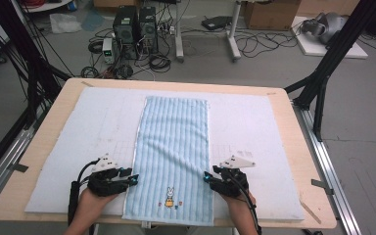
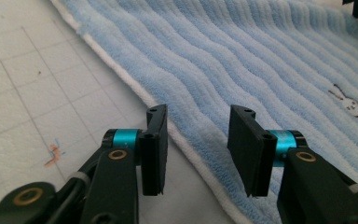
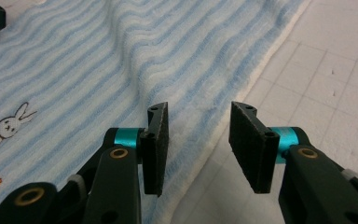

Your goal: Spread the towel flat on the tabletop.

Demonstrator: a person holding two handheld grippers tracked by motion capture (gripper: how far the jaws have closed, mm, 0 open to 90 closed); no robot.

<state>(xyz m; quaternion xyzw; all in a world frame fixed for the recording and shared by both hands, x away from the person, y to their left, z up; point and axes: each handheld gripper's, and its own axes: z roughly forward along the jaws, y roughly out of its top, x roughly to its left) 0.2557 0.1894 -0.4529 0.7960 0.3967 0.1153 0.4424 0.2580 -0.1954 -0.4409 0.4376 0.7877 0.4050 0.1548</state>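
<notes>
A light blue striped towel lies flat and lengthwise on the white mat, with a diagonal wrinkle across its middle. A small rabbit print sits near its front end. My left gripper is at the towel's left edge near the front and stands open. In the left gripper view its jaws straddle the towel's white hem without pressing on it. My right gripper is at the towel's right edge, also open. In the right gripper view the hem lies between the parted jaws, and the rabbit print is at the left.
The white gridded mat covers most of the wooden table. Black frame legs stand at both sides. On the floor beyond are computer towers, cables and boxes. A small orange mark is on the mat by the left jaw.
</notes>
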